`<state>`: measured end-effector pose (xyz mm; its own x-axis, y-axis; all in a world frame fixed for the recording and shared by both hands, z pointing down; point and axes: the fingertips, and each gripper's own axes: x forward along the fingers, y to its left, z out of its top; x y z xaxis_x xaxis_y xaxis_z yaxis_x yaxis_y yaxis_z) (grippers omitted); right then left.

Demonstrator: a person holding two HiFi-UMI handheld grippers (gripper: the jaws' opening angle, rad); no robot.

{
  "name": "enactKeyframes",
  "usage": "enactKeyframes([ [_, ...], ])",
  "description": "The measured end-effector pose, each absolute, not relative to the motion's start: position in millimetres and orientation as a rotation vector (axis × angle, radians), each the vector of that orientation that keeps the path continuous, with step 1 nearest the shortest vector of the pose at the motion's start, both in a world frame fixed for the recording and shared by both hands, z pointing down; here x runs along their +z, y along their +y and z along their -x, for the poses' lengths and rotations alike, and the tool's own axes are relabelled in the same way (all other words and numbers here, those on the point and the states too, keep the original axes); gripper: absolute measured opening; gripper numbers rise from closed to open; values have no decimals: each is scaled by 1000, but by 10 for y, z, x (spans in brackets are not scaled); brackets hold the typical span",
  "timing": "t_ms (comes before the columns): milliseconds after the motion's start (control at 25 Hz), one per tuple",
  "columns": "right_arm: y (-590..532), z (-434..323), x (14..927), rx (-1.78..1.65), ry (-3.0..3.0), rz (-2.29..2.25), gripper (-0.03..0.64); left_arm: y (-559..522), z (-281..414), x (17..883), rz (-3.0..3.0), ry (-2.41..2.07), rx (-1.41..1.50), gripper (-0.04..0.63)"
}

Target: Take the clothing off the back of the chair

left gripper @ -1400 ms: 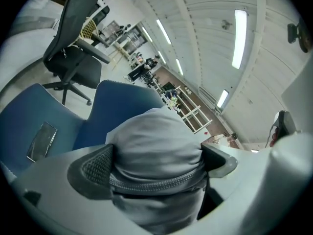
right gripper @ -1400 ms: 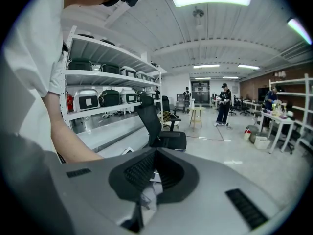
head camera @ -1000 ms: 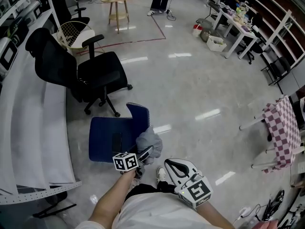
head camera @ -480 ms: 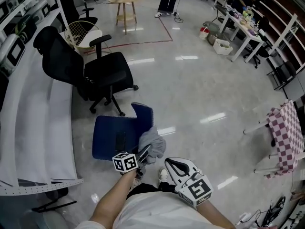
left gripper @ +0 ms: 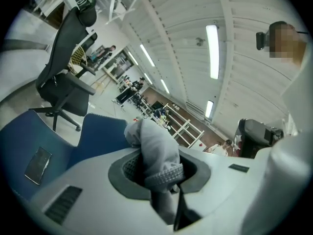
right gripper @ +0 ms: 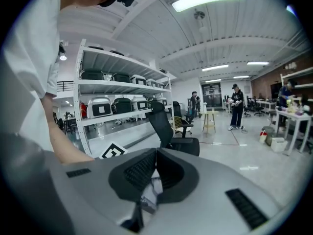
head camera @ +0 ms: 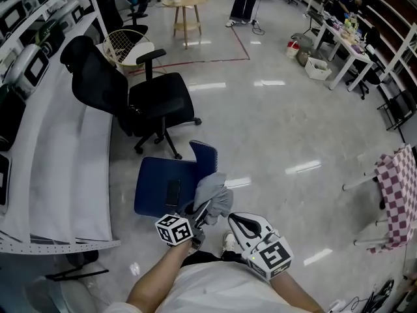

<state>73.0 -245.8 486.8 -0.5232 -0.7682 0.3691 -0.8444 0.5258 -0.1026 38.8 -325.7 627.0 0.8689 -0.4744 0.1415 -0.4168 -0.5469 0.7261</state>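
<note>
Head view shows the left hand-held gripper [head camera: 203, 208] at 6 o'clock of the blue plastic chair [head camera: 156, 186]. The crumpled grey cloth garment [head camera: 212, 191] bunches over the near end of the chair's backrest. In the left gripper view, the jaws have just been closing and now pinch a ribbed fold of that garment [left gripper: 154, 146] between them, at a narrow gap. The right hand-held gripper [head camera: 242, 225] sits at 3 o'clock of the left one. Its jaws meet at the tips with nothing in them, as the right gripper view [right gripper: 154, 153] confirms.

We judge the step in hand to be lifting the garment free. To do it well, we keep the pinch firm and draw the cloth up and toward 6 o'clock until its hanging end clears the top of the backrest. We watch that no fold snags on the edge. If the cloth trails, the right hand-held gripper can take a second hold lower down.

A flat dark slab [head camera: 173, 192], perhaps a phone, lies on the seat and is best left undisturbed.

We can read no brand, label or writing. The gripper cubes [head camera: 174, 229] bear only black-and-white square markers.
</note>
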Motion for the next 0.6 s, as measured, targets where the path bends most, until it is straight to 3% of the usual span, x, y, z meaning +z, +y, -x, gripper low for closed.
enactKeyframes([
  [600, -2507, -763, 4791, 349, -2673, -1166, 17, -3110, -373, 5607, -2284, -798, -196, 97],
])
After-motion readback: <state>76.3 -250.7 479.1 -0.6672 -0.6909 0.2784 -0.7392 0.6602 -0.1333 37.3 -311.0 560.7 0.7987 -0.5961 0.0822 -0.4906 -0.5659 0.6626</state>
